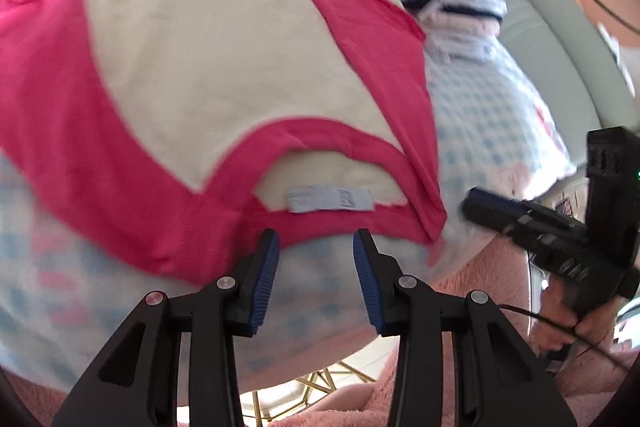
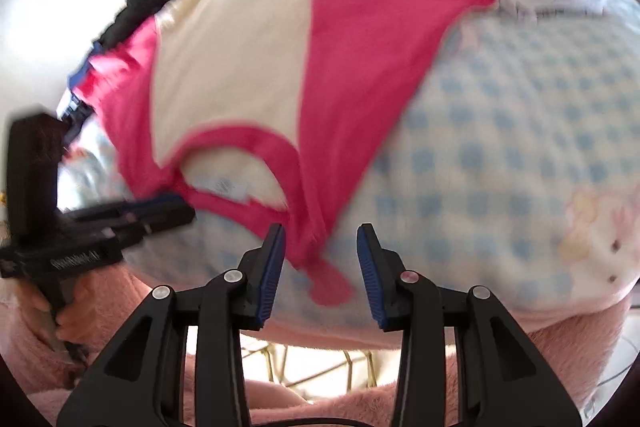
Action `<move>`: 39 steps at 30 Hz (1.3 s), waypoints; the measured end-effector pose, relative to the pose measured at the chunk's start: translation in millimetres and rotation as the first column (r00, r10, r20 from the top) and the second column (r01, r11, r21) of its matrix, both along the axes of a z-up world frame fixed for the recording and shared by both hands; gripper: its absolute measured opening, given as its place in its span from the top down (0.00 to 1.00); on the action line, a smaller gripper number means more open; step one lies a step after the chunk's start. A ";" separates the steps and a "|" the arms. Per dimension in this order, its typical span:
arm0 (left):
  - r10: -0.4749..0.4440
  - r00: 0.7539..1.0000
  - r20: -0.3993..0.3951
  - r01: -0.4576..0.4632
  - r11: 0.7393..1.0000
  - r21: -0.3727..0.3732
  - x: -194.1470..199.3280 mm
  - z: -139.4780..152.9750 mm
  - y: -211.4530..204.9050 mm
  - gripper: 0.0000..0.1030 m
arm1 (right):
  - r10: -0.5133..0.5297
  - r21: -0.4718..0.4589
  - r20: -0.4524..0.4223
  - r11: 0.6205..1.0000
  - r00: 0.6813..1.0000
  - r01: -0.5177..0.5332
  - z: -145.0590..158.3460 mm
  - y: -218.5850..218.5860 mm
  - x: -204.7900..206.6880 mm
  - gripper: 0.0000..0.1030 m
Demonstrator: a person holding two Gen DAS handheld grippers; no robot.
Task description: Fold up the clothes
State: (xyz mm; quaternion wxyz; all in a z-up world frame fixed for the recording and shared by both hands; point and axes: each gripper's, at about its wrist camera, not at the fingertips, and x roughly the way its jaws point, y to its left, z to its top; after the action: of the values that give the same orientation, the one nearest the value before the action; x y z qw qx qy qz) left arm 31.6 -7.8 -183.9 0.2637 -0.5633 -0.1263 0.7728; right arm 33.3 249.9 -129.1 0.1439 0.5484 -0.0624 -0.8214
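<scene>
Pink-and-cream top (image 1: 200,75) lies spread on the checked bed cover (image 2: 500,147), one sleeve folded in. Left hand-held gripper (image 1: 316,251) and right hand-held gripper (image 2: 321,247): jaws apart, empty. Next: grasp collar-end edge.

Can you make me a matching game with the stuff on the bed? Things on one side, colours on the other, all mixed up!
Things:
1. shirt sleeve
2. shirt body
3. bed cover
4. gripper pads

Colours:
A. blue and white checks
B. dark blue
C. cream
D. bright pink

Pairs: 1-D, 2-C, 3-A, 4-B
</scene>
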 end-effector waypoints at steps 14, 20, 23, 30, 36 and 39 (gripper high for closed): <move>0.413 0.910 -0.021 -0.413 0.910 0.032 -28.4 9.9 -139.5 0.61 | 0.175 -0.060 -0.034 0.982 0.984 -0.176 3.1 -88.7 -48.6 0.63; 0.573 0.819 -0.026 -0.572 0.819 0.044 -43.5 4.0 -205.8 0.61 | 0.209 -0.066 -0.021 0.976 0.978 -0.210 -3.0 -129.1 -66.8 0.63; 0.621 0.783 -0.039 -0.619 0.783 0.058 -54.4 2.8 -222.7 0.61 | 0.203 -0.054 -0.021 0.978 0.979 -0.203 -5.4 -154.1 -83.2 0.63; 0.621 0.784 0.030 -0.619 0.775 0.128 -96.7 -11.6 -238.0 0.61 | 0.182 -0.068 -0.001 0.981 0.983 -0.182 -7.7 -179.9 -92.5 0.63; 0.544 0.836 -0.068 -0.532 0.835 0.137 -110.8 15.8 -208.7 0.93 | 0.090 -0.046 0.028 0.995 0.996 -0.088 -12.8 -142.5 -95.1 0.63; 0.434 0.890 -0.137 -0.416 0.898 0.143 -129.4 40.6 -161.2 0.94 | 0.034 -0.042 0.015 0.999 0.999 -0.033 -6.4 -118.8 -97.5 0.63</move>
State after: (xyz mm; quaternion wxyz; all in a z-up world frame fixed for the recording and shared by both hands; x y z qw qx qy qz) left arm -97.8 -169.0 -143.2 0.1284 -0.4404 -0.2665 0.8477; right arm -64.1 131.1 -135.5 0.1685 0.5528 -0.0715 -0.8129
